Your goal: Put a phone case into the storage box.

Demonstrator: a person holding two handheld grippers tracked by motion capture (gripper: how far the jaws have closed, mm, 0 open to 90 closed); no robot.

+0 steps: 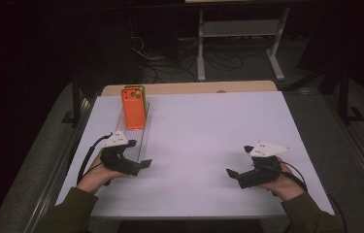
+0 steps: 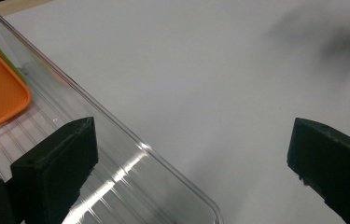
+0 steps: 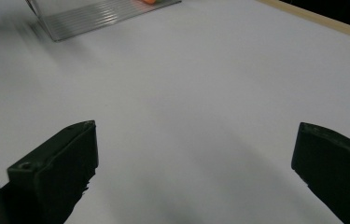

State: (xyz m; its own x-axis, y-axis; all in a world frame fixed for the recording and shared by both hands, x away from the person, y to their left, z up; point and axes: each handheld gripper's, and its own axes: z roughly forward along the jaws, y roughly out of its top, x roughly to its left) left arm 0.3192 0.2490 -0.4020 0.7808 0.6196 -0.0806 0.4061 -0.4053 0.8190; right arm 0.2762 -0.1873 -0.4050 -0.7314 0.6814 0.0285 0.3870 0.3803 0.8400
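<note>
Table (image 1: 208,136) carries a clear tray (image 1: 138,138) at its left, an orange phone case (image 1: 134,114) standing in its far end. I hold the left gripper (image 1: 140,165), jaws apart, at the tray's near end; right gripper (image 1: 235,175), jaws apart, well away.

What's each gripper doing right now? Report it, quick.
Left gripper: open, holding nothing, one jaw over the clear tray.
Right gripper: open, holding nothing, above the white table.

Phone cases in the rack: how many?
2. The orange case stands upright at the far end of the clear rack; a green case sits right behind it, mostly hidden. More could be hidden there.
</note>
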